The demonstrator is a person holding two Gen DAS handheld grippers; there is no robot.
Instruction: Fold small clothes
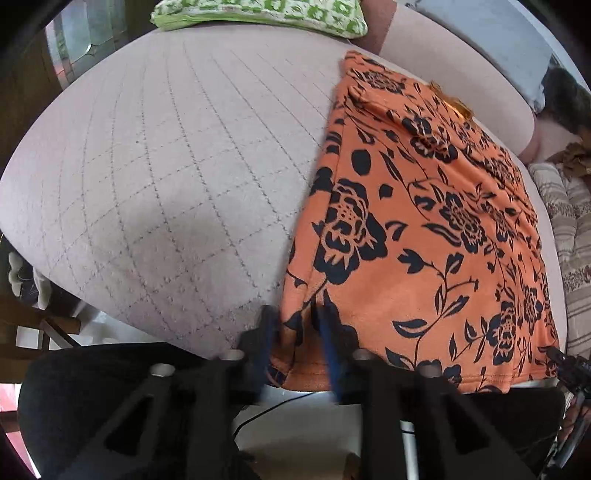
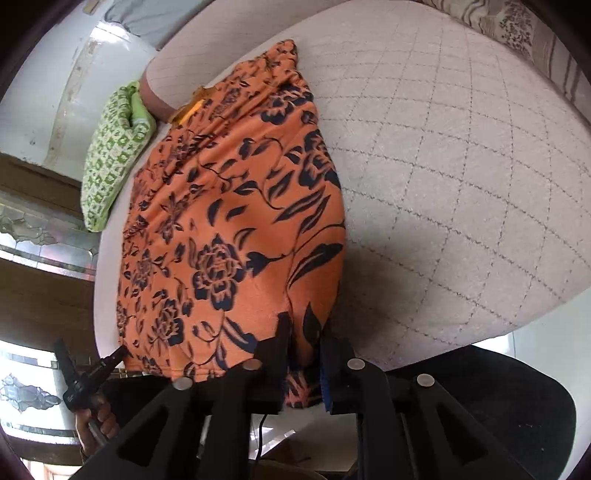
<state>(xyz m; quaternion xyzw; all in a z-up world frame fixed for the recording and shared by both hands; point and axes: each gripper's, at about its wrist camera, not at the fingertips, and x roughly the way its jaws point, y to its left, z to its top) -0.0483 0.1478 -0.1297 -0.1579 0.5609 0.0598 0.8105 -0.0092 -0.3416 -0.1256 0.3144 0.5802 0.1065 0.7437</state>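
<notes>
An orange garment with a black flower print lies flat as a long strip on a quilted pale pink bed cover, its hem at the near edge. My left gripper straddles the hem's left corner. Its jaws stand apart and the cloth lies loose between them. My right gripper straddles the other near corner. Its jaws stand narrowly apart with a fold of the cloth in the gap. The left gripper also shows in the right wrist view, held by a hand.
A green patterned pillow lies beyond the garment's far end. A striped blanket runs along the bed's far side. The bed's edge and a person's dark-clad legs are just under both grippers.
</notes>
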